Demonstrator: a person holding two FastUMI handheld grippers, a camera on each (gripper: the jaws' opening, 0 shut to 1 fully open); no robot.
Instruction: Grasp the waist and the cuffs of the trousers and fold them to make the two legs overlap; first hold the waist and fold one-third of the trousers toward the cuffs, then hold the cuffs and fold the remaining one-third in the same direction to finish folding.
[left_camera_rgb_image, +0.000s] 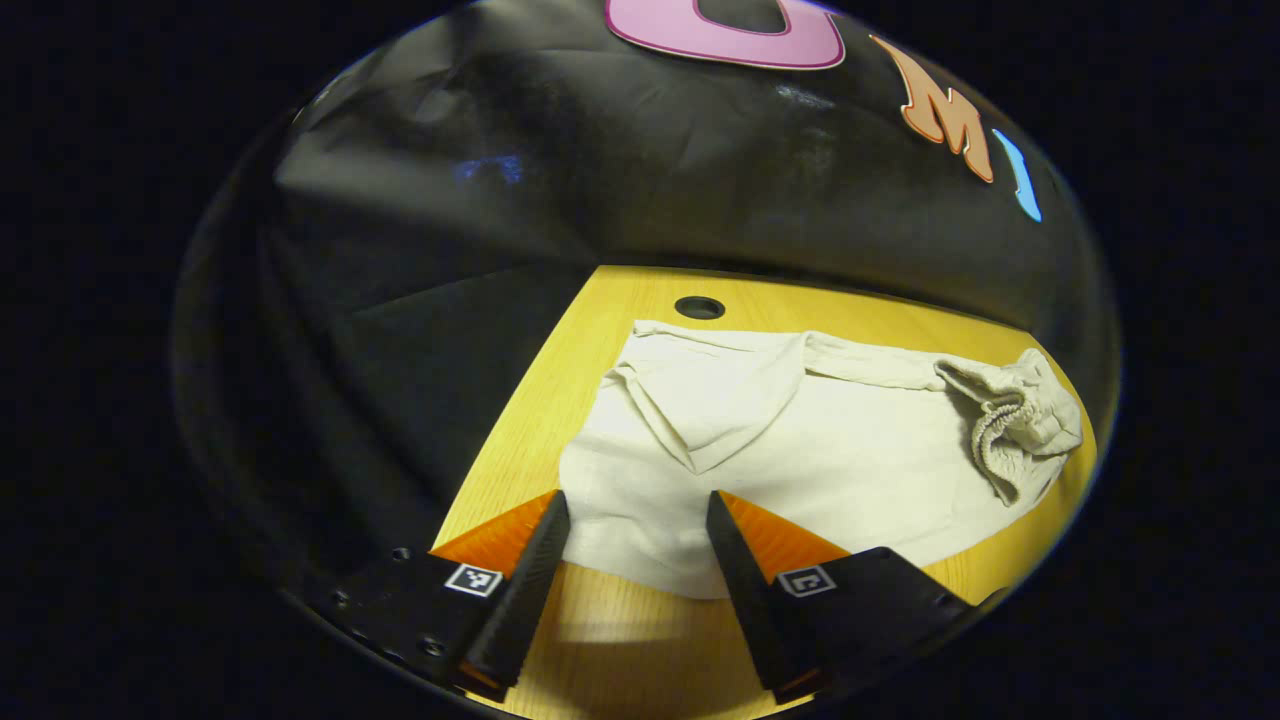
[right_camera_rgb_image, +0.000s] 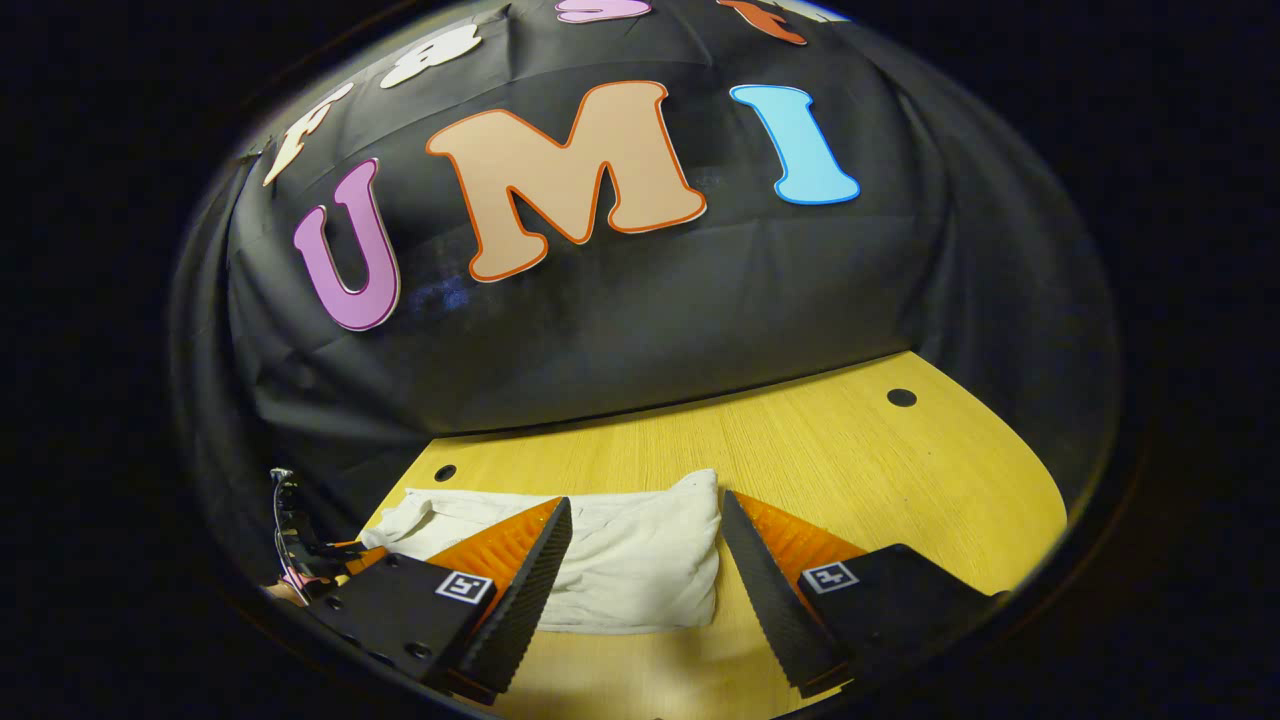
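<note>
A: Where do we stand? The trousers lie loose on the wooden table, pale cloth with the gathered elastic waist bunched at the far right of the left gripper view, and a flap of cloth turned over near the middle.

B: We judge no fold is finished yet; the legs look roughly laid over each other, but untidily. Our left gripper hangs with its fingers apart above the near edge of the cloth, holding nothing.

A: And our right gripper also stands spread, empty, with the end of the trousers lying between and beyond its fingers. Whether that end is the cuffs, we cannot tell.

B: Next, we think, each gripper must come down onto an edge and pinch it: one at the waist, one at the cuffs. The cloth is soft, so we should take all layers together.
</note>
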